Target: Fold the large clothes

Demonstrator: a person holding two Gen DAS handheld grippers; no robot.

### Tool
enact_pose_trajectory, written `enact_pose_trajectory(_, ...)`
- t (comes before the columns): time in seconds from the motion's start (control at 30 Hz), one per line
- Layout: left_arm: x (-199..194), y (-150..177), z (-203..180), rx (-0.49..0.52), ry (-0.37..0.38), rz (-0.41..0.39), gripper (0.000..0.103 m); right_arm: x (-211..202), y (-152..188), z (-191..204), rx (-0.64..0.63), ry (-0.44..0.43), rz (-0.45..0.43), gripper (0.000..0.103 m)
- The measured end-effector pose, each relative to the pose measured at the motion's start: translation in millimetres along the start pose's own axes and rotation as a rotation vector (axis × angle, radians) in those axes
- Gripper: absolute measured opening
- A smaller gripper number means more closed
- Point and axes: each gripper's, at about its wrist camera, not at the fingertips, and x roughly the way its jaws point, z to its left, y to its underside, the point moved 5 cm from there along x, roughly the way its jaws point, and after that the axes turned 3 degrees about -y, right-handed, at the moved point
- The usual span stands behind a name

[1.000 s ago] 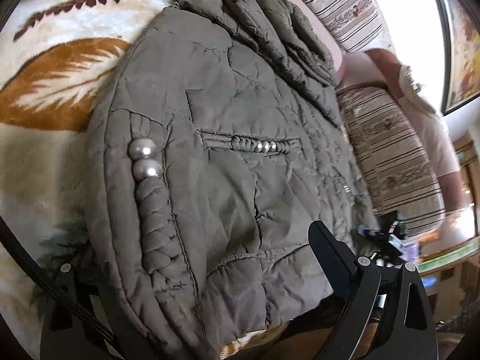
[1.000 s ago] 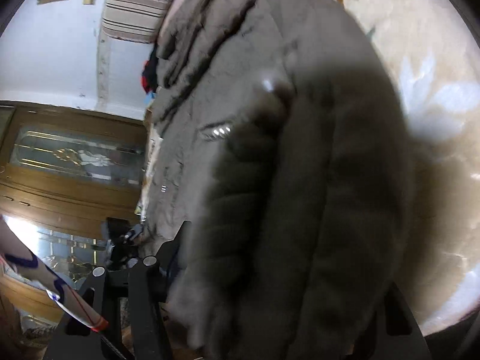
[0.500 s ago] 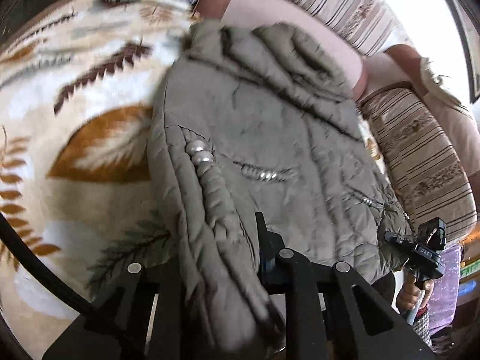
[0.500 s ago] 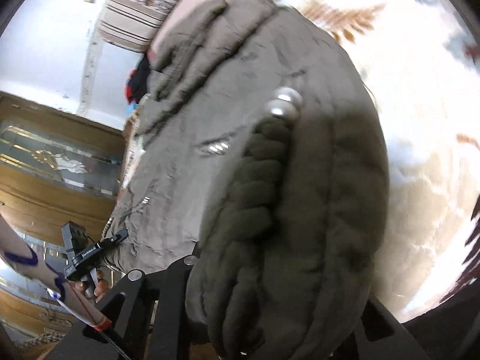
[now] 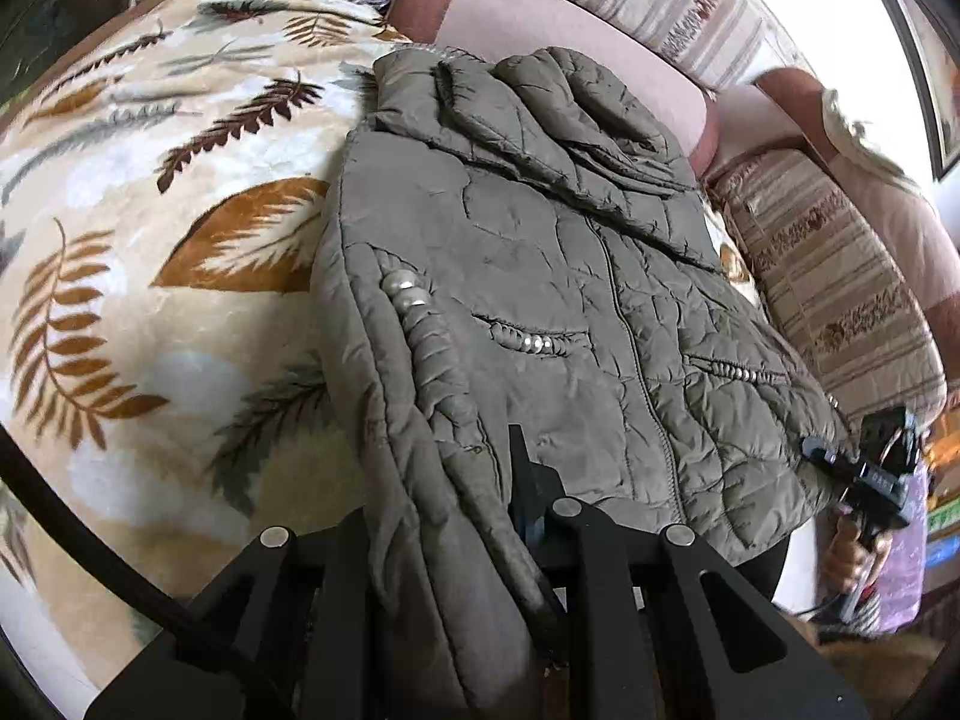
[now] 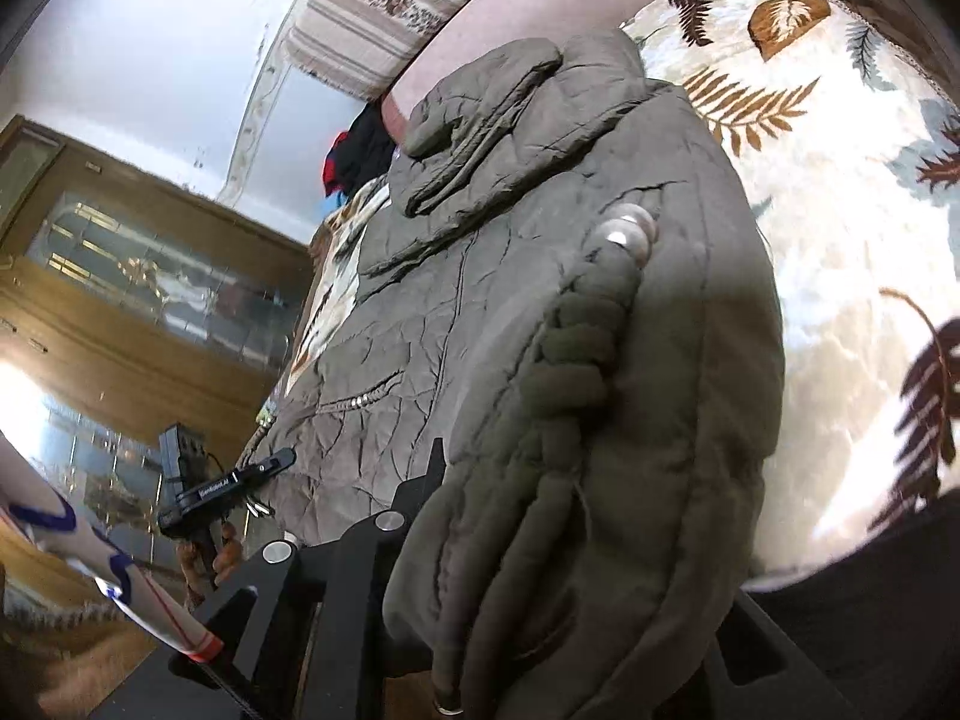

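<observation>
An olive quilted jacket (image 5: 540,276) lies front up on a leaf-patterned blanket, collar at the far end. Its near left sleeve (image 5: 414,324), with braided trim and pearl buttons, runs down between the fingers of my left gripper (image 5: 444,516), which is shut on the cloth. In the right wrist view the jacket (image 6: 456,312) fills the middle. Its other braided sleeve (image 6: 600,324) bunches between the jaws of my right gripper (image 6: 558,540), which are closing and pinch the fabric. Each gripper shows in the other's view: right gripper (image 5: 864,468), left gripper (image 6: 240,474).
The blanket (image 5: 150,276) covers a sofa seat. A pink sofa back (image 5: 540,18) and striped cushions (image 5: 840,276) stand behind and beside the jacket. A wooden glass-front cabinet (image 6: 120,276) is at the left of the right wrist view, near a person's sleeve (image 6: 90,552).
Both grippers went from open around the jacket's near edge to shut on its sleeves. Both hands have risen and pulled back, so more of the jacket and blanket shows.
</observation>
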Motion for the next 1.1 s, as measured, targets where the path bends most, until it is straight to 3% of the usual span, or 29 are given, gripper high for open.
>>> enact_pose_trajectory(0.17,-7,-28,-9,0.009,0.005,-0.043,0.016,3,-21,12,-0.034,0.005,-0.012,0.019)
enact_pose_trajectory(0.3,-13,-64,-19,-0.001,0.032,-0.109,0.016,0,-41,25,-0.084,0.0,-0.034,0.019)
enact_pose_trajectory(0.5,-9,-118,-35,-0.016,0.032,-0.146,0.016,-2,-73,43,-0.108,0.02,-0.074,0.019)
enact_pose_trajectory(0.87,16,-239,-40,-0.074,-0.017,-0.194,0.016,19,-209,68,-0.124,0.078,-0.172,0.02)
enact_pose_trajectory(1.1,60,-298,-28,-0.083,-0.067,-0.152,0.016,60,-273,59,-0.107,0.173,-0.181,0.022)
